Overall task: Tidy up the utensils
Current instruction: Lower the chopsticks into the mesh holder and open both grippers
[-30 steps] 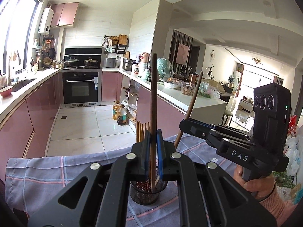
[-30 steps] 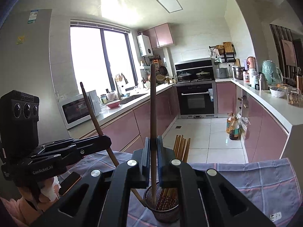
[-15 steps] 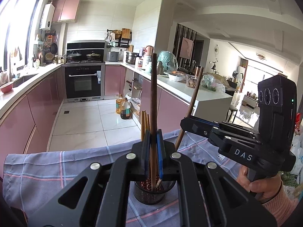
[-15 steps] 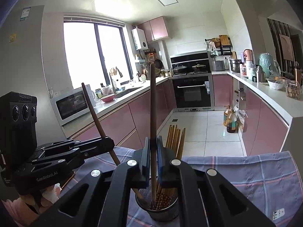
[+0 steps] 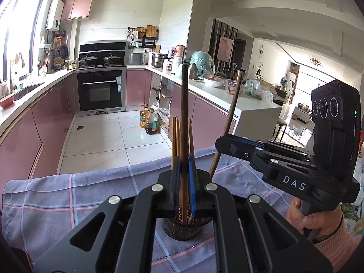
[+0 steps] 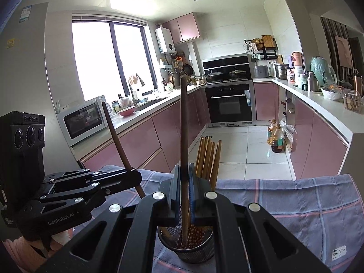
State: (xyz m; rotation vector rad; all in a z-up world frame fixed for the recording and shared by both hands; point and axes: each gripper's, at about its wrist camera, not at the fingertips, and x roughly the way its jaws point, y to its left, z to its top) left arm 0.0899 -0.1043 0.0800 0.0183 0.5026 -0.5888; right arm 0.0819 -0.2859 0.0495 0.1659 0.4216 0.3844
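Left gripper (image 5: 183,182) and right gripper (image 6: 184,188) each clamp a dark chopstick (image 5: 184,104) mid-shaft, tips inside the mesh holder (image 6: 188,250), bottom centre. Light, stiff, slick; likely to pivot.

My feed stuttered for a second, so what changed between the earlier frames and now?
Both grippers sank toward the mesh chopstick holder, carrying their dark chopsticks down. The left gripper holds its chopstick with the tip now inside the holder; the right gripper has its chopstick reaching in too. Neither let go. The lighter chopsticks and plaid cloth stayed put.
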